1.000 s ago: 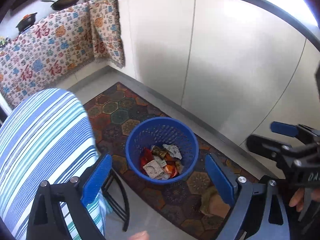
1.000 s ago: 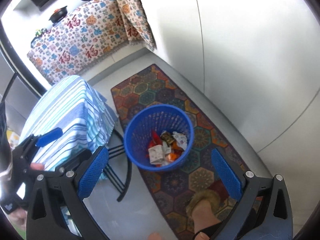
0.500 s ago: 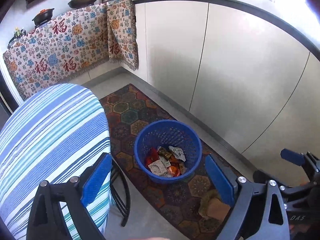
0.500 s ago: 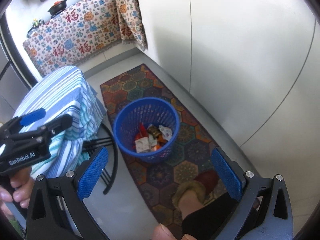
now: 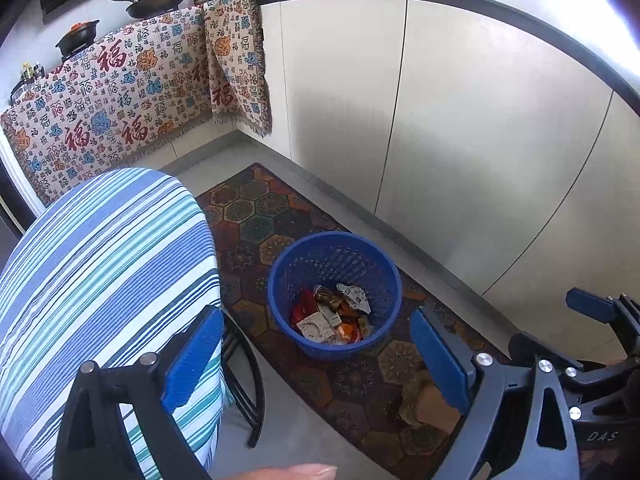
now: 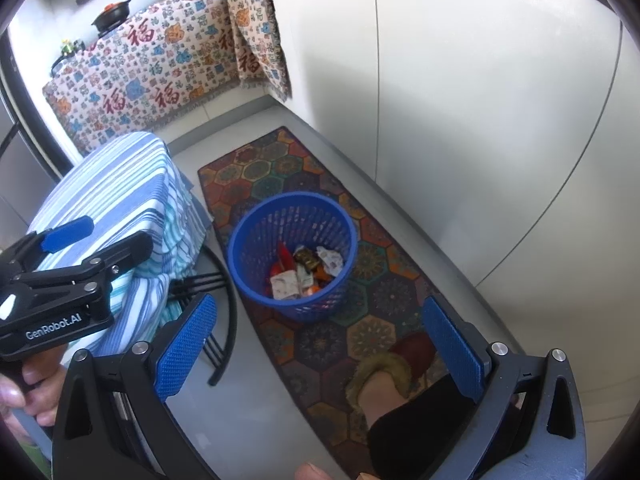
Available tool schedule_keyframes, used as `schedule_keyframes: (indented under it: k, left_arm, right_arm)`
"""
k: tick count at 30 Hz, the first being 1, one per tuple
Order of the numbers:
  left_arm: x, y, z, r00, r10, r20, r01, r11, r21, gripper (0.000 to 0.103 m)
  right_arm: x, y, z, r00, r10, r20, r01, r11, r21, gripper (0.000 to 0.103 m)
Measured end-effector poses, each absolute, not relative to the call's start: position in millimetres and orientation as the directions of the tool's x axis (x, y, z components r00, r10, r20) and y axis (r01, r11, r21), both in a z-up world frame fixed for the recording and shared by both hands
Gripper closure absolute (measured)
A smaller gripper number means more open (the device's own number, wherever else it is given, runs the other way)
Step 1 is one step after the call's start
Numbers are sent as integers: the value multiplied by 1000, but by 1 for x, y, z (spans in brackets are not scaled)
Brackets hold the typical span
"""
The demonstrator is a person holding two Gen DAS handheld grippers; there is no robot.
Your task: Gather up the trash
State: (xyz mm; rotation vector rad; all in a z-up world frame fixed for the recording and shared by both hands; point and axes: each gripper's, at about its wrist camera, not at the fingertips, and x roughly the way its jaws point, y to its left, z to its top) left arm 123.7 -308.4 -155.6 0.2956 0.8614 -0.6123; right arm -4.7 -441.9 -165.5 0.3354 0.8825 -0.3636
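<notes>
A blue plastic basket (image 5: 372, 268) stands on the patterned rug and holds several crumpled wrappers (image 5: 334, 316). It also shows in the right wrist view (image 6: 256, 236), with the wrappers (image 6: 306, 270) at its bottom. My left gripper (image 5: 316, 356) is open and empty, high above the floor, near side of the basket. My right gripper (image 6: 320, 344) is open and empty, also well above the basket. The right gripper shows at the lower right of the left wrist view (image 5: 576, 332); the left gripper shows at the left of the right wrist view (image 6: 80, 252).
A table with a blue striped cloth (image 5: 100, 280) on black metal legs stands left of the basket. White cabinet doors (image 5: 460, 140) run along the right. A hexagon-patterned rug (image 6: 360, 320) covers the floor. A slippered foot (image 6: 384, 372) stands on the rug. A patterned cloth (image 5: 120, 92) hangs at the back, with pans above.
Both grippers have risen and pulled back from the basket, which now looks smaller and farther. More of the counter and hanging cloth is in view. Both stay open and empty.
</notes>
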Motion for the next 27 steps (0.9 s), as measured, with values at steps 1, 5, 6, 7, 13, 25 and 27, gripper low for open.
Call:
schedule_keyframes:
  k: [1,5,6,7,13,25,27]
  left_arm:
    - [124,-308,-156,497,-378,-781,610,793,4,7]
    - [124,-308,-156,495,-375,-784,607,794,4,7]
    - [124,-308,-156,496,-374,-784,607,795,4,7]
    - [124,-308,-156,495,-374,-784,607,795,4,7]
    - [124,-307,-156,493,-375,-785,611,792,6,7]
    - [125,-308,-157,493,-373,-786,612,790,8,7]
    - [125,-308,-158,493,-372,-787,612,791,9,7]
  right_arm:
    - [-5,-442,-166,582,-169,-796,440,888,134,0]
    - [-4,-441,-166,582,-164,-797,437,889,136,0]
    - [-4,-441,-166,582,-163,-797,437,889,137,0]
    - [-4,-441,-166,583,-161,-797,435,889,138,0]
    - [-4,-439,-166,581,-160,-798,432,892,136,0]
    - [-4,-439,-166,579,-162,-799,432,892,133,0]
    - [-4,-439,-166,579,-160,-799,429,893,132,0]
